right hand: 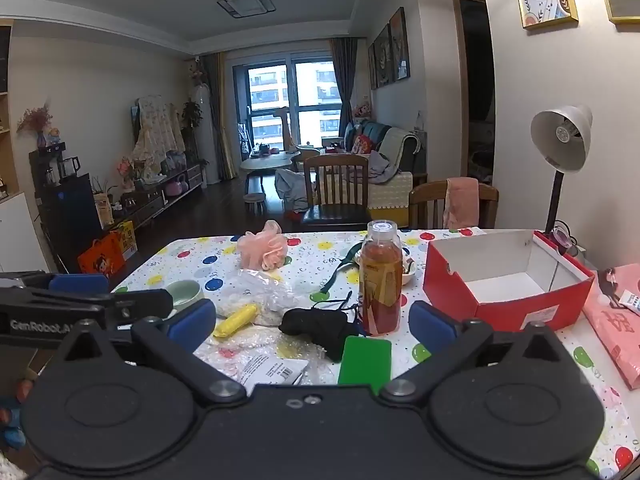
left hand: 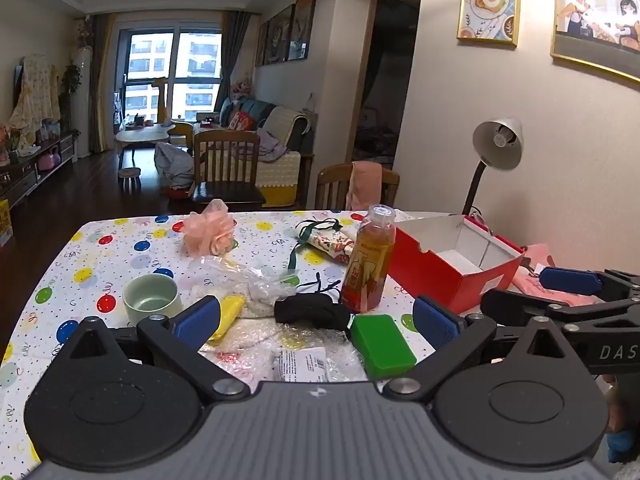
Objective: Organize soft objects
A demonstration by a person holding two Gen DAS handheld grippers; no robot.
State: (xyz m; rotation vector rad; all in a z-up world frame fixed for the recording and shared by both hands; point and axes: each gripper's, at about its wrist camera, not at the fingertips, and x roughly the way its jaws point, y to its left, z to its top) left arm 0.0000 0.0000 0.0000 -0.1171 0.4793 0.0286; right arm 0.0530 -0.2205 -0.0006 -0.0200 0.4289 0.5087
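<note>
Soft things lie on the balloon-print table: a pink mesh bath puff [left hand: 209,231] [right hand: 263,249] at the back, a black cloth pouch [left hand: 310,309] [right hand: 314,322] in the middle, a yellow roll [left hand: 229,314] [right hand: 236,320] on clear plastic bags [left hand: 256,280], and a floral pouch with green ribbon [left hand: 328,240]. An open, empty red box [left hand: 452,266] [right hand: 506,280] stands at the right. My left gripper [left hand: 316,320] is open and empty above the near clutter. My right gripper [right hand: 312,322] is open and empty, level beside it.
A tea bottle [left hand: 370,260] [right hand: 380,278] stands upright just left of the box. A green block [left hand: 382,344] [right hand: 365,364] and bubble wrap [left hand: 280,344] lie near me. A green cup [left hand: 151,296] sits at the left, a desk lamp [right hand: 560,152] and pink bag [right hand: 616,328] at the right.
</note>
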